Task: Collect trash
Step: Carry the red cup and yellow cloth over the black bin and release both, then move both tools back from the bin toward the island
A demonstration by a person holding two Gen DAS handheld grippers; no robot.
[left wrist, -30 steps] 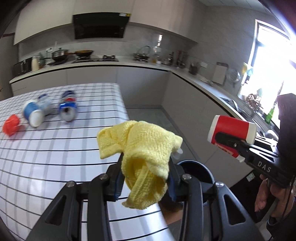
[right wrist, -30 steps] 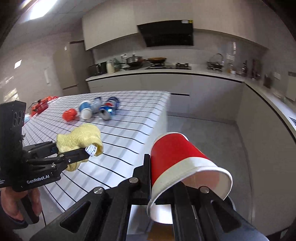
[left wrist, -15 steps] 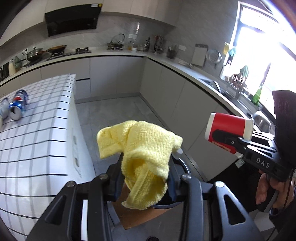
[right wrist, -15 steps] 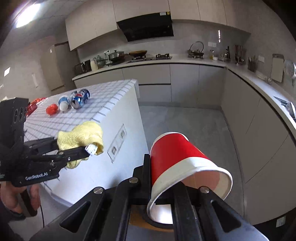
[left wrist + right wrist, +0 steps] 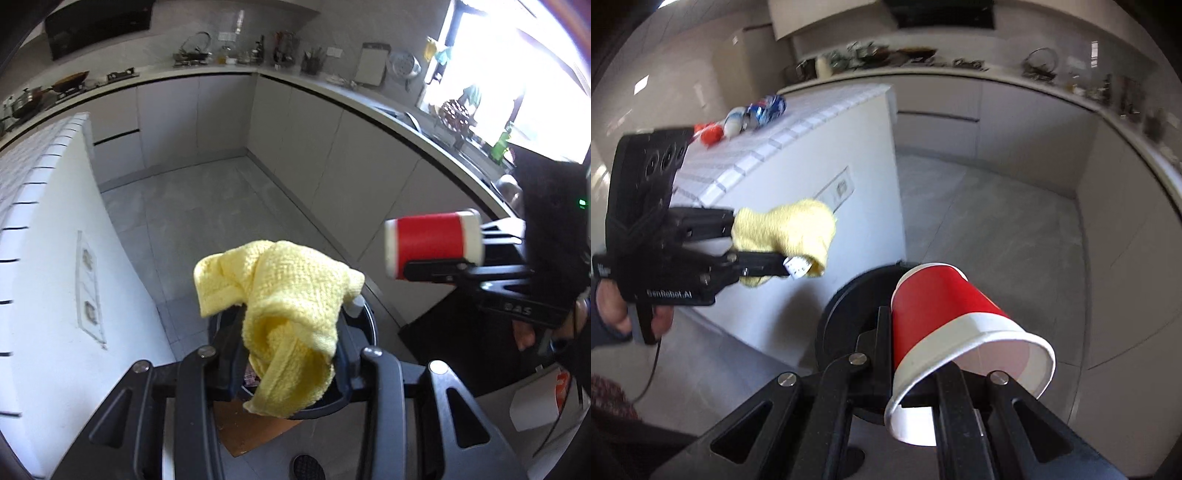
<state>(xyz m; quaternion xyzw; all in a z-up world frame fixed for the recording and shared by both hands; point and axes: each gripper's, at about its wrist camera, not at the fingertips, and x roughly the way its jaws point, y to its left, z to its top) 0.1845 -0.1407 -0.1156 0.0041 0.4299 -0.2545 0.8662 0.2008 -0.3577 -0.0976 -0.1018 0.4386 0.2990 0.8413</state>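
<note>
Left gripper (image 5: pixel 291 354): jaws pinch a soft yellow cloth (image 5: pixel 284 295), limp and light, bunched mid-fold above the black bin (image 5: pixel 369 325). Right gripper (image 5: pixel 916 373): jaws pressed together on a crushable red paper cup's (image 5: pixel 945 306) rim wall, also over the bin.

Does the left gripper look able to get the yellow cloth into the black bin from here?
Probably yes: the yellow cloth hangs above the black bin, nothing between them.
</note>
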